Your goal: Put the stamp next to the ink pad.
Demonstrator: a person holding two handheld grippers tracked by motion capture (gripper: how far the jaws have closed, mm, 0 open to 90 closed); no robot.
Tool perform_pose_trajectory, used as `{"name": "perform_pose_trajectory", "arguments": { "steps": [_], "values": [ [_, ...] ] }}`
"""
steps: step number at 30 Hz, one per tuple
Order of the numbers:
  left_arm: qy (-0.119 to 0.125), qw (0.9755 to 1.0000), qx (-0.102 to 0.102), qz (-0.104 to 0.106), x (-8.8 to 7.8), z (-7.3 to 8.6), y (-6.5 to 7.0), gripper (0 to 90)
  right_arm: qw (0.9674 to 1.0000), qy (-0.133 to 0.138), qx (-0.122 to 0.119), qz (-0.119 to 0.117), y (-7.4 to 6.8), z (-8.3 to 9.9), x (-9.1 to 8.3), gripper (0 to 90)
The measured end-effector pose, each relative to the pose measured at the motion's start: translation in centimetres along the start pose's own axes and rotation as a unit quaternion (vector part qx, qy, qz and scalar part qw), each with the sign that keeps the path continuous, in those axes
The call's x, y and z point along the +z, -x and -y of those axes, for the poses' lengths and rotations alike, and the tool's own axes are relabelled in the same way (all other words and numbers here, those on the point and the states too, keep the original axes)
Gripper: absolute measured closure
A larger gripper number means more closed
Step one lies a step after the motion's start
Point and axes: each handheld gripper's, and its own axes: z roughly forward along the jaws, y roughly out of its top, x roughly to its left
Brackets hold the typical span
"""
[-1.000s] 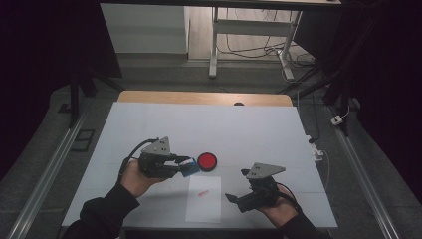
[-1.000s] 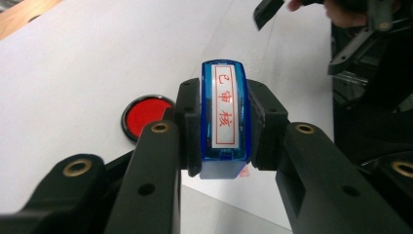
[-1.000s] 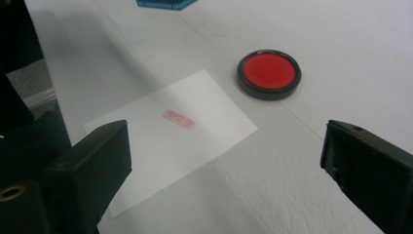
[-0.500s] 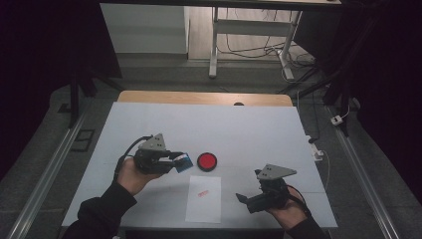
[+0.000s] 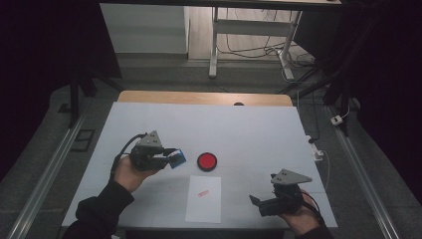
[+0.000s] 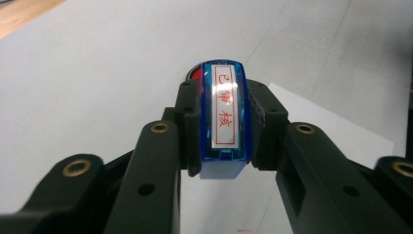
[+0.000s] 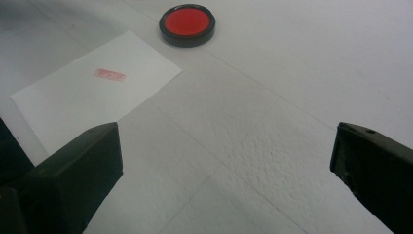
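A blue stamp (image 6: pixel 224 117) with a white label printed in red characters is seen clamped between the jaws of the left gripper (image 5: pixel 166 158), left of centre in the high view, above the white desk (image 5: pixel 249 124). In the left gripper view the stamp is held at the frame centre, label facing the camera. A round red ink pad (image 5: pixel 207 161) in a black case is seen on the desk just right of the stamp, apart from it. A white sheet of paper (image 5: pixel 204 199) bearing a small red imprint (image 7: pixel 109 74) lies below the pad. The right gripper (image 5: pixel 261 205) is seen at the lower right, its jaws wide apart with nothing between them, well apart from the paper; the jaws have just been opening.
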Motion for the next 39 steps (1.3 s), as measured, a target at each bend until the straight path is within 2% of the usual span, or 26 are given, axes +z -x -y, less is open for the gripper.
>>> {"name": "perform_pose_trajectory", "arguments": {
  "steps": [15, 23, 32, 39],
  "values": [
    [-0.014, 0.9994, -0.022, -0.024, 0.2, 1.0, -1.4, 69.9, 0.9997, -0.005, 0.022, 0.01, 0.9, 1.1, -1.3, 0.0],
    [-0.018, 0.9988, -0.031, -0.035, 0.3, 1.5, -2.0, 69.9, 0.9993, -0.005, 0.038, 0.005, 1.3, 1.5, -1.8, 0.0],
    [-0.031, 0.9968, -0.043, -0.059, 1.0, 2.7, -3.2, 69.8, 0.999, 0.001, 0.044, 0.004, 1.4, 1.7, -2.1, 0.0],
    [-0.053, 0.9947, -0.054, -0.07, 2.0, 3.6, -4.2, 69.7, 0.9991, 0.002, 0.042, 0.003, 1.3, 1.7, -2.1, 0.0]
  ]
}}
